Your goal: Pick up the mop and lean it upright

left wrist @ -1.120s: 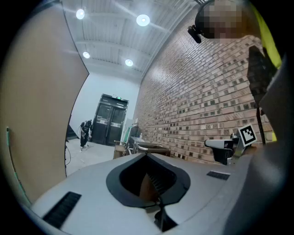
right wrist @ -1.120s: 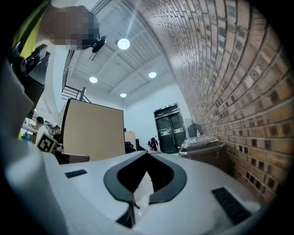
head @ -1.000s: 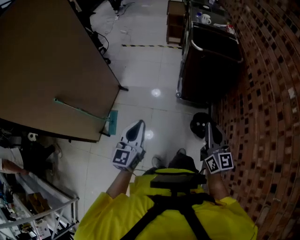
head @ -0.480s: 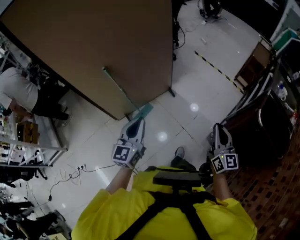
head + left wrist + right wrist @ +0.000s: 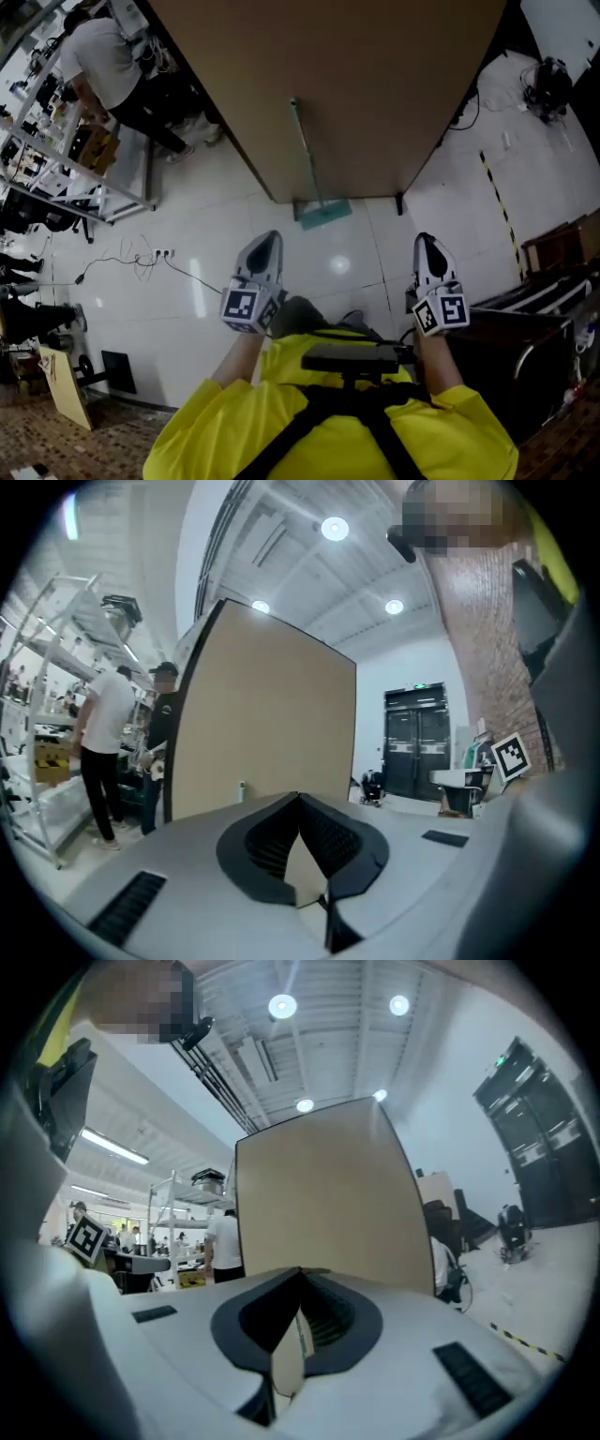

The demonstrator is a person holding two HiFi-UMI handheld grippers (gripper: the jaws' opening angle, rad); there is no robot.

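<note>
The mop stands leaning against a big brown panel (image 5: 356, 84) straight ahead in the head view. Its thin green handle (image 5: 305, 150) rests up the panel's face and its teal head (image 5: 323, 213) sits on the white floor at the panel's foot. My left gripper (image 5: 265, 240) is shut and empty, a short way in front of the mop head and slightly left of it. My right gripper (image 5: 424, 242) is shut and empty too, further right, off the mop. In both gripper views the jaws meet at a point with the panel (image 5: 272, 724) (image 5: 328, 1194) beyond.
A person in a white shirt (image 5: 103, 56) stands at metal shelving (image 5: 75, 178) at the upper left. Cables (image 5: 141, 258) trail on the floor left of me. A dark cart (image 5: 544, 323) stands at my right. Striped tape (image 5: 497, 202) marks the floor by the panel's right end.
The head view has swung round, so the panel and mop now lie straight ahead instead of to the left. Both grippers stay shut, held out in front.
</note>
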